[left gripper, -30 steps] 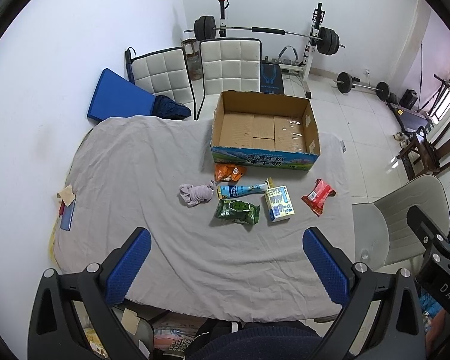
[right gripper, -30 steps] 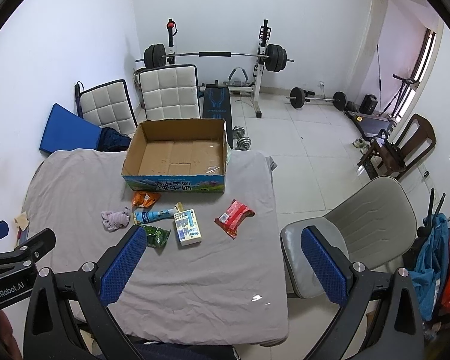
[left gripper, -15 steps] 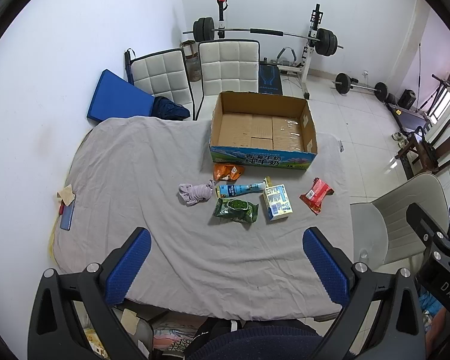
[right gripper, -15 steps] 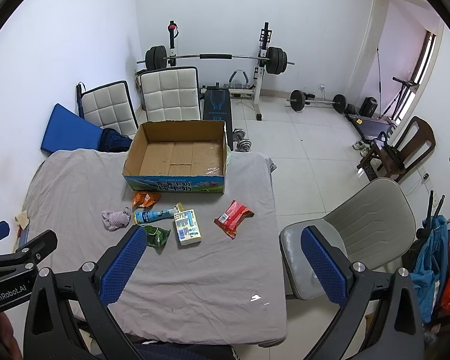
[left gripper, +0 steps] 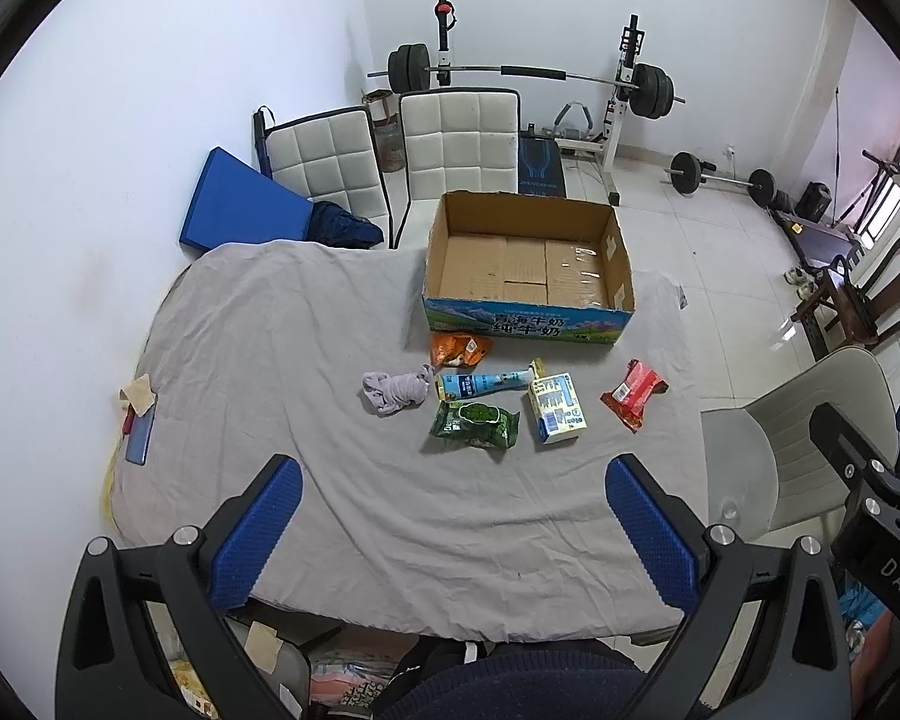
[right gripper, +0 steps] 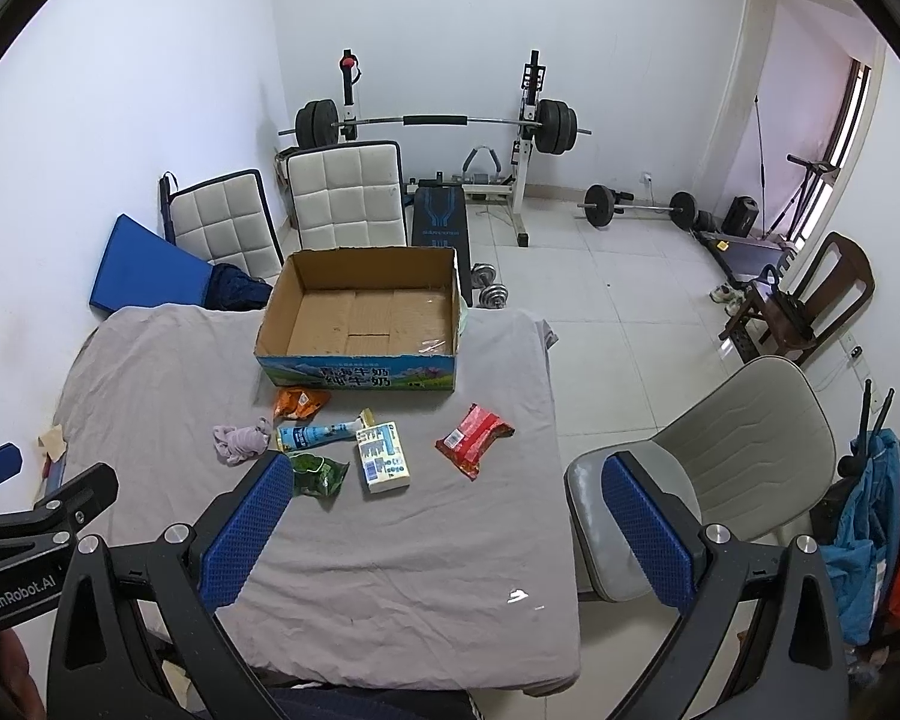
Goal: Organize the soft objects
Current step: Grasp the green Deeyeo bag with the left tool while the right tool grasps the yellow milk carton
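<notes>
An empty cardboard box (left gripper: 528, 261) (right gripper: 363, 312) stands at the far side of the grey-covered table (left gripper: 258, 360) (right gripper: 402, 558). In front of it lie an orange packet (left gripper: 459, 348) (right gripper: 299, 403), a lilac cloth bundle (left gripper: 395, 391) (right gripper: 240, 441), a light-blue tube (left gripper: 483, 383) (right gripper: 318, 433), a green packet (left gripper: 475, 423) (right gripper: 320, 475), a white carton (left gripper: 557, 408) (right gripper: 383, 457) and a red packet (left gripper: 633, 391) (right gripper: 473, 437). My left gripper (left gripper: 453, 525) is open and empty, high above the table's near edge. My right gripper (right gripper: 444, 531) is open and empty, to the right of the left one.
A grey chair (right gripper: 720, 450) stands at the table's right side. Two white padded chairs (left gripper: 390, 156) and a blue mat (left gripper: 240, 204) are behind the table. A phone and a paper scrap (left gripper: 138, 414) lie at the left edge. Gym equipment (right gripper: 438, 120) lines the back wall.
Both views have shifted only slightly; the box and items sit a little lower in the right wrist view. Nothing on the table has moved and both grippers stay open.
</notes>
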A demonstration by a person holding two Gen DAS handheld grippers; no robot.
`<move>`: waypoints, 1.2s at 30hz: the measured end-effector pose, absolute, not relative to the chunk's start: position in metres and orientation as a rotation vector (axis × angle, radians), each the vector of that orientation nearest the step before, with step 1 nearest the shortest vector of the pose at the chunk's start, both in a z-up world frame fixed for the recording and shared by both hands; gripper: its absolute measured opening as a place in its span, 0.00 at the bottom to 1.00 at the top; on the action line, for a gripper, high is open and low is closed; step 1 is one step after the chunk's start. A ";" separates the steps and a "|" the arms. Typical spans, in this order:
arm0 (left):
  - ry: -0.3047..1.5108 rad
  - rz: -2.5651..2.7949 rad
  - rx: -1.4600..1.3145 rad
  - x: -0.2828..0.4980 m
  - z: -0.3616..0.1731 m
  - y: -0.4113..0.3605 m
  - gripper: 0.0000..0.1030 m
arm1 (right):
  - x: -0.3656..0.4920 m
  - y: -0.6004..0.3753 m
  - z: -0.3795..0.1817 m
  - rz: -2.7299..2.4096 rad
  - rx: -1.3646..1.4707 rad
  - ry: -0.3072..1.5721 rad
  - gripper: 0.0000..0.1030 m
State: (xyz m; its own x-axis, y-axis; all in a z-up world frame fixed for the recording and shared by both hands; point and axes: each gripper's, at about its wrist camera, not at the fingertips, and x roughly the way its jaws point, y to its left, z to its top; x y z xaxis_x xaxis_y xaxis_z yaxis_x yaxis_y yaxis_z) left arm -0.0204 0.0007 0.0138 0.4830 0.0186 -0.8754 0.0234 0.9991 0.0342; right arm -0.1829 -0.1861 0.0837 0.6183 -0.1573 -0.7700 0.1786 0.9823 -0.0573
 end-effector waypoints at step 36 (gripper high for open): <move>1.731 0.251 -0.884 0.155 -0.395 0.066 0.96 | 0.103 -0.191 -0.357 0.014 0.260 1.622 0.75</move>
